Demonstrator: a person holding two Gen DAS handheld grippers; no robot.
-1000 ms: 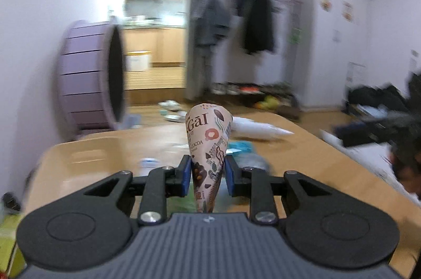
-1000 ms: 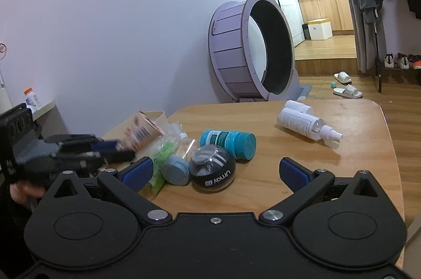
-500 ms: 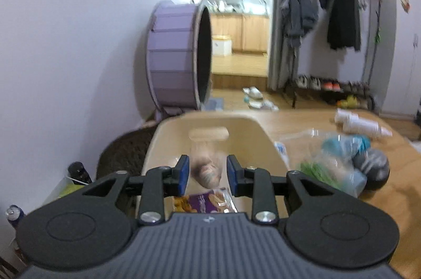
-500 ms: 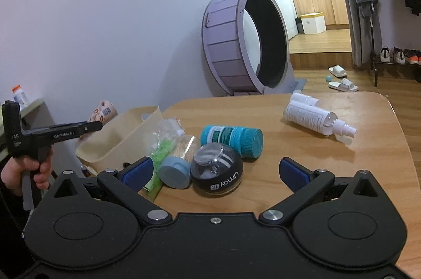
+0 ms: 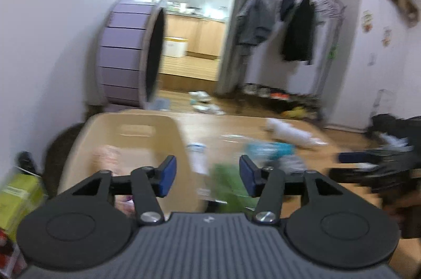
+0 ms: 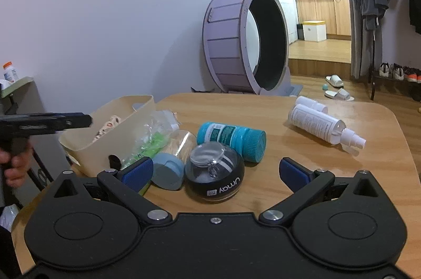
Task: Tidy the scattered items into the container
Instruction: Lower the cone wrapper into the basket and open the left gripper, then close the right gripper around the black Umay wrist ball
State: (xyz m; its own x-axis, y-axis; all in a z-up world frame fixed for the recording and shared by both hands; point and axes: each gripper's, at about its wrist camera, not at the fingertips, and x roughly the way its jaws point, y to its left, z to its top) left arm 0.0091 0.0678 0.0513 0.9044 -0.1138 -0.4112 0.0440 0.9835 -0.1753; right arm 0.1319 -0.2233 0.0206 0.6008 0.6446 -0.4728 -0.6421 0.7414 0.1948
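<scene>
Left wrist cam is pretty blurry rn, but your left gripper (image 5: pixel 206 175) has its blue pads spread apart w/ nothing between them, and the jaws have just been opening. It hangs over the near right wall of the beige bin (image 5: pixel 131 133). The printed snack cone (image 6: pixel 106 127) lies inside the bin, well clear of the pads; you can see its patterned wrapper better from the right wrist cam.

Right gripper (image 6: pixel 215 171) is spread wide too, holding nothing, parked low over the table (image 6: pixel 329 168) just right of the bin.

Stuff relative to the bin, all out on the table:
- clear bag w/ green bits (image 6: pixel 151 139) leans against the bin's right wall
- grey-blue capped jar (image 6: pixel 168 169) just right of the bag, lying on its side
- black gyro ball (image 6: pixel 214 177) touching that jar, further right of the bin
- teal bottle (image 6: pixel 231 138) on its side behind the ball, near the bin but not touching it
- white spray bottle (image 6: pixel 321 125) well apart from the bin, far right side, lying flat, w/ a second white bottle (image 6: pixel 311 102) right behind it

Your hand (image 6: pixel 15 165) on the left tool's handle shows left of the bin. Can't tell what else is in the bin, too smeared.
</scene>
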